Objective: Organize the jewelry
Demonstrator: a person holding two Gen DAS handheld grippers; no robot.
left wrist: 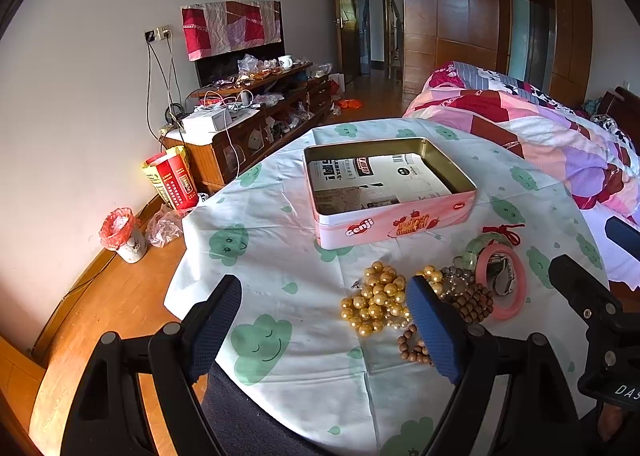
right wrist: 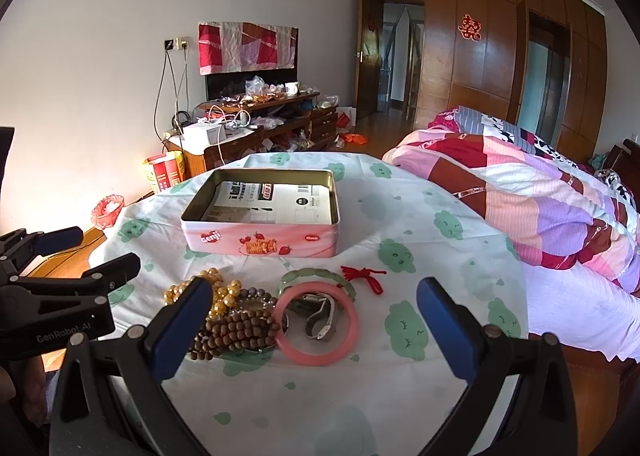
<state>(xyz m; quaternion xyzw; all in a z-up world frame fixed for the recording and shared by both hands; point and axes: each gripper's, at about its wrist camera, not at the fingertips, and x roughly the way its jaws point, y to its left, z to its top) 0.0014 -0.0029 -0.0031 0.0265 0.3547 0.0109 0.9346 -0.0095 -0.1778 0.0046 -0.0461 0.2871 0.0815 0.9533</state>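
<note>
My left gripper is spread wide and has hold of nothing; its 2 blue-padded fingers hover low over the near edge of the bench, which is covered by a white cloth printed with green clouds. The right-hand finger sits in front of the jewelry pile, hiding part of it. My right gripper is also spread wide with nothing between its fingers, and it frames the pile from the near side.

The jewelry lies loose on the cloth, just in front of the pink tin, none of it inside. From my left: a heap of gold beads, then a strand of brown wooden beads touching it, with some grey beads behind. Next comes a pink bangle lying flat, and inside its ring rests a metal wristwatch. A pale green bangle lies just behind the pink 1, partly overlapped by it. A red knotted cord lies beside the green bangle, toward the bed.

The tin is open with no lid on it, its gold inner walls showing, and a printed white paper lies flat on its bottom. It stands between the pile and the far edge of the bench.
</note>
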